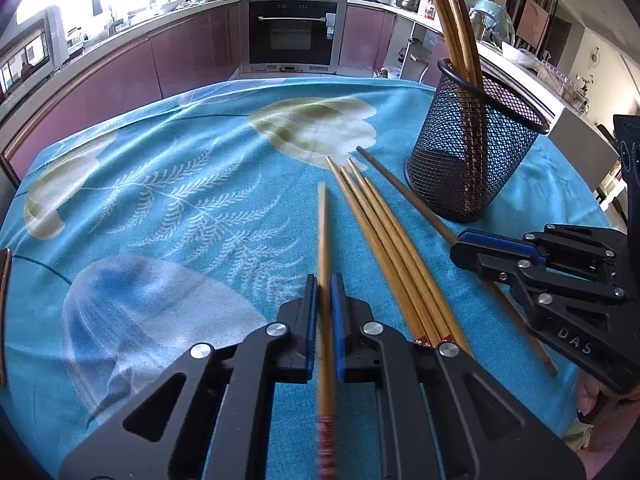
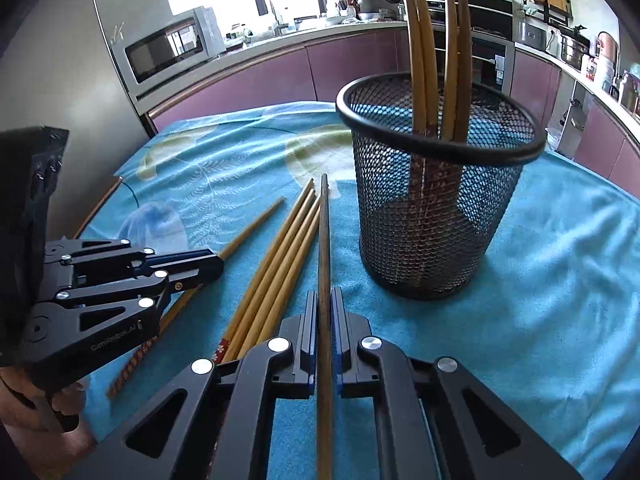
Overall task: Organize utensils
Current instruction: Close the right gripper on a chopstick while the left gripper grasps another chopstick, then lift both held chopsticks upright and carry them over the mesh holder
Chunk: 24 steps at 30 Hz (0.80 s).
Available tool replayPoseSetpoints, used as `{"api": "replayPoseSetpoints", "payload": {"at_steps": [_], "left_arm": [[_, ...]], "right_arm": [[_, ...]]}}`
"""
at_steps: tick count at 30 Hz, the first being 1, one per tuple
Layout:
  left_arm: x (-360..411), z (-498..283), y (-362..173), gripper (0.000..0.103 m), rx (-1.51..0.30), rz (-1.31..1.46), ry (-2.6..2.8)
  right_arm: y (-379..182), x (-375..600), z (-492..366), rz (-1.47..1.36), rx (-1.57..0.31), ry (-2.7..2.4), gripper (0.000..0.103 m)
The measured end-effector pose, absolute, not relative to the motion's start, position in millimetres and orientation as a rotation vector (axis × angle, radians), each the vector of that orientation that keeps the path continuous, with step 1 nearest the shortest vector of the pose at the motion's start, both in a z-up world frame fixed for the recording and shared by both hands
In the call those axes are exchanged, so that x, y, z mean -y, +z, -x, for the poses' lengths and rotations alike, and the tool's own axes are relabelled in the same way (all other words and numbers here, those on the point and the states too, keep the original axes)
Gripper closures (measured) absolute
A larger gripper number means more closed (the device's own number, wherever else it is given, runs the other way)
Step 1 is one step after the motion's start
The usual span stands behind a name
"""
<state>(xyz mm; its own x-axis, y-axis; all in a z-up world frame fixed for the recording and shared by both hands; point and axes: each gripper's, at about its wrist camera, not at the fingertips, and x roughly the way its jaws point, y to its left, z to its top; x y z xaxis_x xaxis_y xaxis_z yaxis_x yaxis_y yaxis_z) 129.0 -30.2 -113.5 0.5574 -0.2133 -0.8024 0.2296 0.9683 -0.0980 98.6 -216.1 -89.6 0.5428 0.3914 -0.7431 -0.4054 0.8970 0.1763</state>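
Chopsticks are what both tools are pinching. The left tool (image 1: 324, 292) has its blue-padded fingers pressed onto a light bamboo chopstick (image 1: 322, 216) with a red patterned end near the camera; its tip points away over the cloth. The right tool (image 2: 325, 304) clamps a darker brown chopstick (image 2: 325, 232), plain and slim, which tapers toward its far tip just beside the basket.

Between the two tools a bundle of four light chopsticks (image 1: 376, 224) lies side by side on the surface, touching one another, with red flowered ends toward the camera. The surface is covered by a turquoise cloth (image 1: 180, 184) printed with pale leaves and ferns.

Beyond the right tool stands a black wire-mesh cup (image 2: 436, 216), upright on the cloth. Inside it several light chopsticks (image 2: 420, 40) stand, patterned ends down, leaning against the rim and rising well above it.
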Motion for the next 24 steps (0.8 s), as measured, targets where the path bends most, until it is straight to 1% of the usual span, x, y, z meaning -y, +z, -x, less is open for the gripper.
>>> {"api": "replayPoseSetpoints", "payload": {"at_steps": [10, 14, 24], "left_arm": [[22, -115, -96, 0.095, -0.913, 0.018, -0.302], [14, -108, -79, 0.095, -0.880, 0.051, -0.336], [2, -87, -18, 0.095, -0.744, 0.147, -0.476]], "right_arm": [[-69, 239, -82, -0.076, -0.823, 0.566, 0.097], [-55, 249, -73, -0.115, -0.782, 0.593, 0.097], [-19, 275, -64, -0.181, -0.662, 0.601, 0.097]]}}
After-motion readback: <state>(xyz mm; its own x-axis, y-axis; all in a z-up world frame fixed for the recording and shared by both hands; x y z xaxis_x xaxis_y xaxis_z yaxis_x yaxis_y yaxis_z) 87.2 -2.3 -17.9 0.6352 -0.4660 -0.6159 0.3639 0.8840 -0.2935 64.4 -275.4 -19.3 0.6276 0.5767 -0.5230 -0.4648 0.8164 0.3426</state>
